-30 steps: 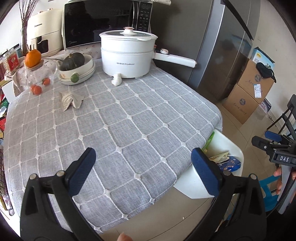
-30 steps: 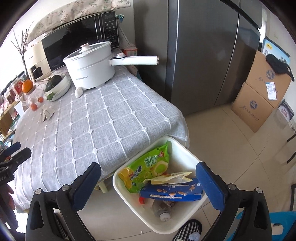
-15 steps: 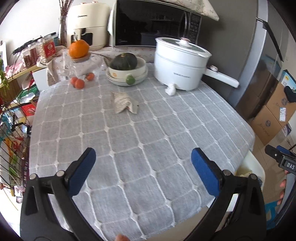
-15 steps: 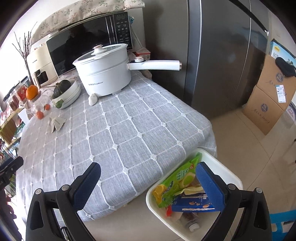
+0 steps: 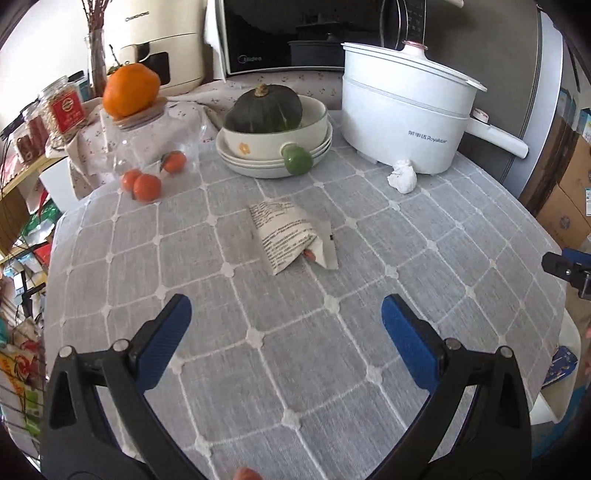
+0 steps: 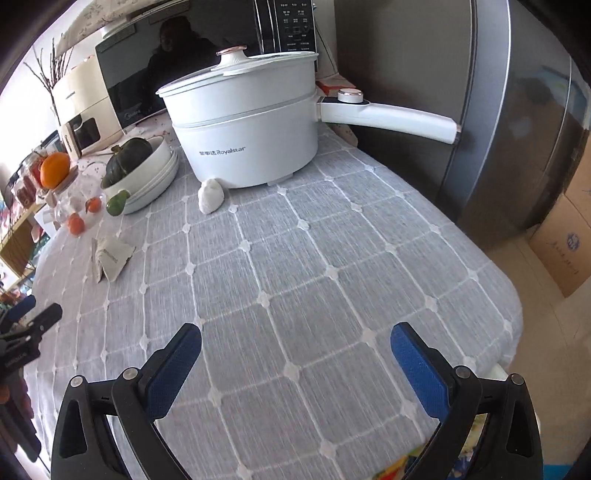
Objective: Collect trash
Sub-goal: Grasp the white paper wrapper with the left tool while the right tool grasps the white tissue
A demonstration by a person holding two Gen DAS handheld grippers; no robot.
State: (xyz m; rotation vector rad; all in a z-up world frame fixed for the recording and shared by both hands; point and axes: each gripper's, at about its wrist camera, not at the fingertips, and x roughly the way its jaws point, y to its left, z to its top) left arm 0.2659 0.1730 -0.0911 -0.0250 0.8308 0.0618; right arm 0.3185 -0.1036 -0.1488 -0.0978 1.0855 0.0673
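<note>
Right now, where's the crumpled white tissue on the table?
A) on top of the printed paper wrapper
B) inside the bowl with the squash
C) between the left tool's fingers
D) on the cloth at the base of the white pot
D: the crumpled white tissue lies on the tablecloth right at the foot of the white pot, well apart from the printed paper wrapper; both tools are open and empty.

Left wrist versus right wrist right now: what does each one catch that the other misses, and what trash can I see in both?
Only the left wrist shows the red-labelled jar and the shelf clutter at far left. Only the right wrist shows the pot's full handle, the fridge door and the microwave keypad. Both show the printed paper wrapper, the crumpled white tissue and the white pot.
</note>
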